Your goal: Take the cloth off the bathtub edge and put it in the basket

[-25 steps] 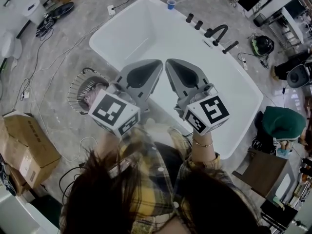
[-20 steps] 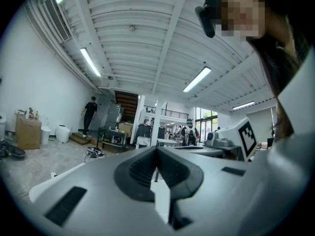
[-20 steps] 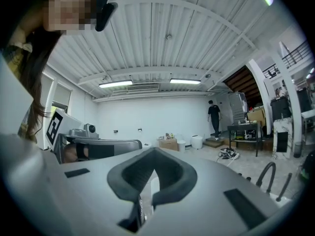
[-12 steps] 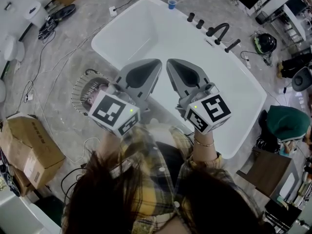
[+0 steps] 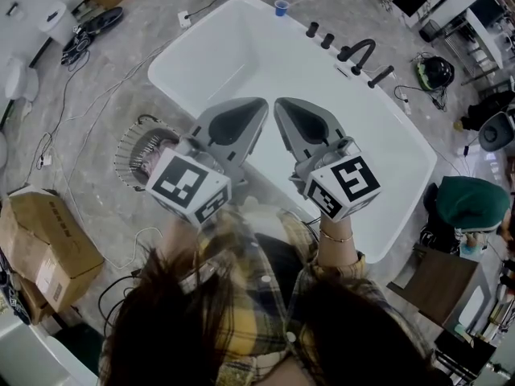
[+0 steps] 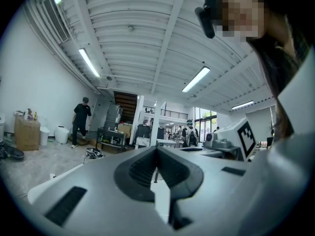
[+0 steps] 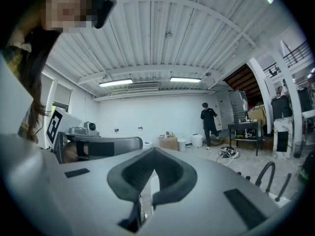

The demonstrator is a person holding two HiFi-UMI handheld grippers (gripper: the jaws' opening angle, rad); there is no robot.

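Seen from the head view, both grippers are held up close over the white bathtub (image 5: 265, 63), their tips side by side. The left gripper (image 5: 257, 104) is shut with nothing in it, and so is the right gripper (image 5: 282, 104). A round wire basket (image 5: 130, 147) stands on the floor left of the tub, partly hidden behind the left gripper. A pinkish cloth (image 5: 150, 161) lies inside it. No cloth shows on the tub edge. The left gripper view shows shut jaws (image 6: 156, 163) pointing across the room, as does the right gripper view (image 7: 152, 176).
A black faucet (image 5: 362, 53) and knobs line the tub's far right rim, with a blue cup (image 5: 281, 7) at its corner. A cardboard box (image 5: 48, 240) and cables (image 5: 88, 103) lie on the floor to the left. A person in black (image 6: 79, 119) stands far off.
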